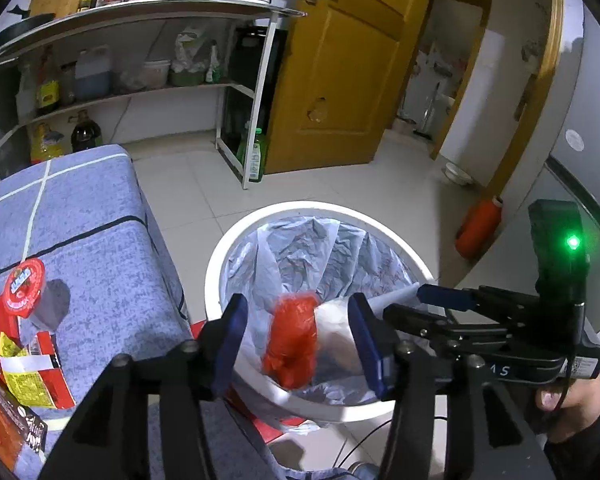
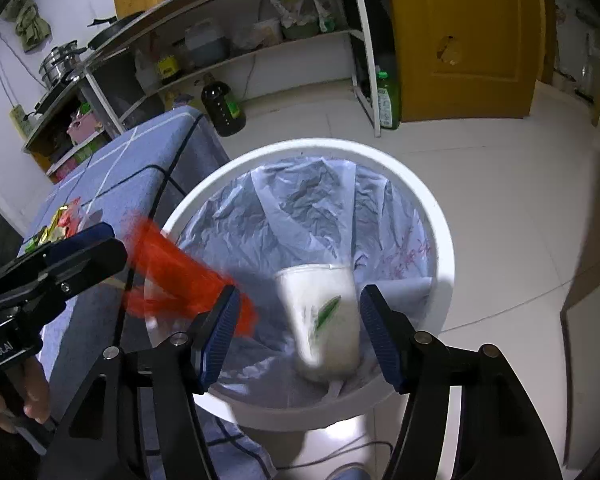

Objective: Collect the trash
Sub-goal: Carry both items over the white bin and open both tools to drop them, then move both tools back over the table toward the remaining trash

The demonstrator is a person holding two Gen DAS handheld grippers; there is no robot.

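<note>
Both tools hang over a round white trash bin (image 1: 228, 248) that stands on the tiled floor just beside the bench (image 1: 100, 208), which is draped in a blue-grey cloth with pale and dark stripes. The bin is lined with a crinkled translucent plastic bag (image 2: 300, 204) bearing faint red writing on one side.

The left tool (image 1: 296, 336) stands with its blue pads apart, pressing on nothing; a crumpled red plastic wrapper (image 1: 290, 340) sits in the gap between them, blurred, above the bin's opening and clear of both pads. From the right wrist view the same wrapper streaks red between the left tool's body and the bin's near rim.

The right tool (image 2: 298, 336) is likewise spread wide. A white paper cup (image 2: 326, 320) with a green leaf mark lies between its pads, tilted, blurred, touching neither, inside the mouth of the bin over the liner. Whether the cup rests on the liner I cannot tell.

On the bench, near its left edge, more litter lies: a small cup with a red foil lid (image 1: 24, 288), a red and yellow snack packet (image 1: 32, 368), and a dark orange wrapper (image 1: 4, 428) at the corner. A hand (image 1: 572, 404) grips the right tool's handle.
</note>
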